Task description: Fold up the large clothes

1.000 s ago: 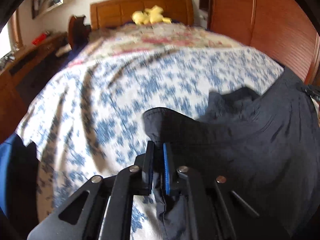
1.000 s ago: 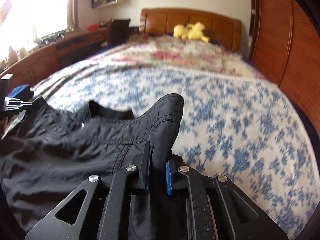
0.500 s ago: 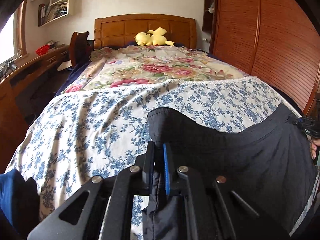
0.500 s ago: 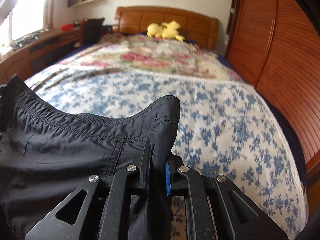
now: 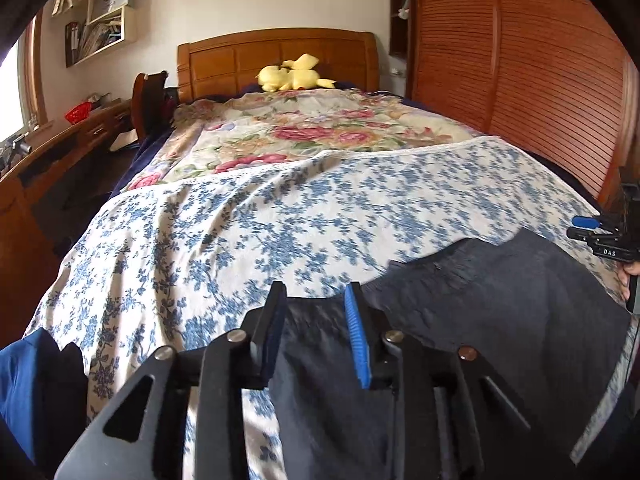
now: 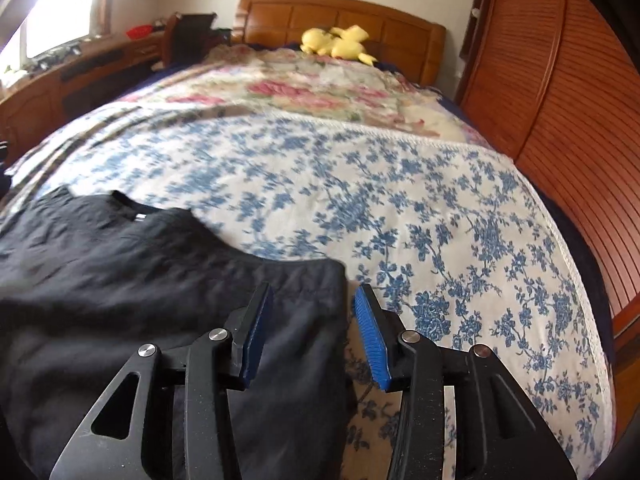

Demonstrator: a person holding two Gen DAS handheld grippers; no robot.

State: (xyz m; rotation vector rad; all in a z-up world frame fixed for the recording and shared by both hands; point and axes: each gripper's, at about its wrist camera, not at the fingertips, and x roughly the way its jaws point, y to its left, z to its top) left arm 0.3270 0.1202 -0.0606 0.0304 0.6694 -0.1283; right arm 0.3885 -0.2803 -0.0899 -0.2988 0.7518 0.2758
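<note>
The left gripper (image 5: 316, 300) hangs over the near edge of the bed (image 5: 168, 240), its jaws opening; a corner of the dark garment (image 5: 500, 320) lies in the gap between the blue pads (image 5: 358, 340), which stand clear of the cloth. The right gripper (image 6: 312, 300) hovers over the garment's (image 6: 120, 280) other near corner, its jaws likewise opening, with the cloth's right edge running up between the pads (image 6: 372, 340) and not pinched. The garment lies spread flat on the blue-flowered sheet (image 6: 360, 200) at the foot of the bed, its long axis running across the bed from one gripper to the other, parallel to the near edge; a ribbed band with a small label faces the headboard (image 6: 340, 16). Beyond it a rose-patterned cover (image 5: 312, 132) stretches to the headboard (image 5: 280, 56), where a yellow plush toy (image 5: 294, 76) rests. A louvred wooden wardrobe (image 5: 540, 80) lines the bed's right side, and a wooden desk (image 5: 60, 144) its left.
</note>
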